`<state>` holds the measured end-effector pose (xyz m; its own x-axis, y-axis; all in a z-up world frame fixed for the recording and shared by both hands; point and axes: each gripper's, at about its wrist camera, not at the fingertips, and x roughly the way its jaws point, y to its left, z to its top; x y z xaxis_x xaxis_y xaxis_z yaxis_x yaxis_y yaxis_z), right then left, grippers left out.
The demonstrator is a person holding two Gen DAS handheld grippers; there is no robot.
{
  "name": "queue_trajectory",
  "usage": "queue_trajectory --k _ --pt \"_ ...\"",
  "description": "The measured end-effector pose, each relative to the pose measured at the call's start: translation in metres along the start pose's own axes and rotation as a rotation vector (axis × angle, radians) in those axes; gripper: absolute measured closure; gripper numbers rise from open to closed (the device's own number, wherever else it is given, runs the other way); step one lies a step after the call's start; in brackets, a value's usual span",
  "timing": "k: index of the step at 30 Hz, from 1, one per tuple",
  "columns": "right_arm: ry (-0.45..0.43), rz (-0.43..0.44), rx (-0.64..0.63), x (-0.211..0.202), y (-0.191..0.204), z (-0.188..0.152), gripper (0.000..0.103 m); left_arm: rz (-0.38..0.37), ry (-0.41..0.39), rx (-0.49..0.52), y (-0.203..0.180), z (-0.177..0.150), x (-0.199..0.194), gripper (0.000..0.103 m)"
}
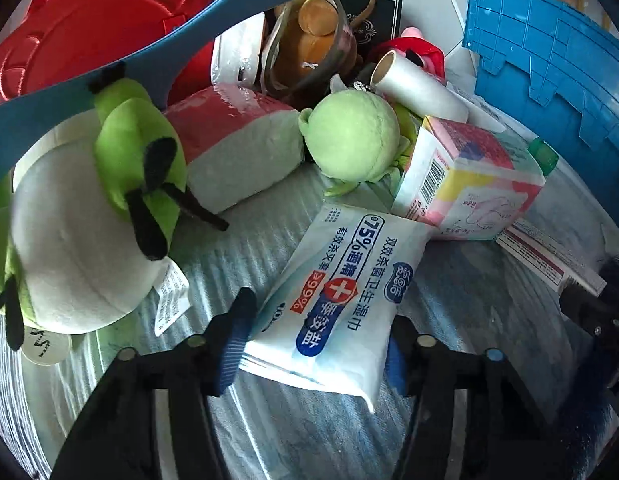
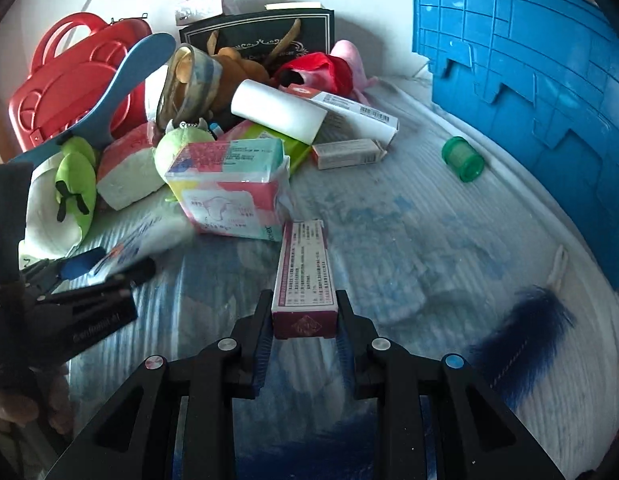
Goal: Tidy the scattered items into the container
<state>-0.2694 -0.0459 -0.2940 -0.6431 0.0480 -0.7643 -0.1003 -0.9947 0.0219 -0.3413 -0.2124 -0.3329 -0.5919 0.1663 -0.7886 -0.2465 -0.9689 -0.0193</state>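
Note:
My left gripper (image 1: 313,344) is shut on a white and blue wet wipes pack (image 1: 333,300), its fingers on the pack's two sides just above the blue mat. The pack also shows in the right wrist view (image 2: 149,232), blurred. My right gripper (image 2: 303,320) is shut on the near end of a long pink and white box (image 2: 303,276), which points away from me. The blue crate (image 2: 529,92) stands at the right, its ribbed wall toward me; it also shows in the left wrist view (image 1: 549,48).
A pile lies behind: a green and white plush (image 1: 89,216), a pink and white sponge (image 1: 237,148), a green ball plush (image 1: 353,136), a pink tissue pack (image 2: 233,188), a white roll (image 2: 277,110), a red basket (image 2: 77,80), a green bottle cap (image 2: 463,158), a blue feather (image 2: 525,328).

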Motion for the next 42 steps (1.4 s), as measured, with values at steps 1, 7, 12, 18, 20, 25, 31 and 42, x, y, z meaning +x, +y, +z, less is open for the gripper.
queue_trajectory --k 1,7,12,18,20,25,31,42 --pt "-0.006 -0.005 -0.003 -0.004 0.001 0.001 0.075 0.000 -0.012 -0.008 0.000 0.000 -0.004 0.052" --pt "-0.070 -0.005 -0.025 -0.037 0.003 0.005 0.075 0.004 -0.096 -0.035 -0.010 0.002 -0.057 0.055" --pt "-0.139 0.019 -0.028 -0.079 -0.011 0.008 0.075 -0.005 -0.153 -0.043 -0.039 0.003 -0.113 0.055" --pt "-0.235 0.059 -0.037 -0.137 -0.048 0.020 0.075 0.022 -0.247 -0.072 -0.092 0.014 -0.177 0.055" --pt "-0.268 0.077 -0.053 -0.157 -0.066 0.022 0.075 0.036 -0.281 -0.082 -0.113 0.016 -0.199 0.055" --pt "-0.356 0.126 -0.114 -0.210 -0.122 0.028 0.075 0.089 -0.361 -0.112 -0.181 0.018 -0.245 0.055" --pt "-0.481 0.137 -0.170 -0.279 -0.195 0.036 0.075 0.105 -0.449 -0.124 -0.257 0.028 -0.297 0.055" --pt "-0.628 0.010 -0.090 -0.339 -0.301 0.063 0.075 0.009 -0.592 -0.021 -0.364 0.082 -0.333 0.055"
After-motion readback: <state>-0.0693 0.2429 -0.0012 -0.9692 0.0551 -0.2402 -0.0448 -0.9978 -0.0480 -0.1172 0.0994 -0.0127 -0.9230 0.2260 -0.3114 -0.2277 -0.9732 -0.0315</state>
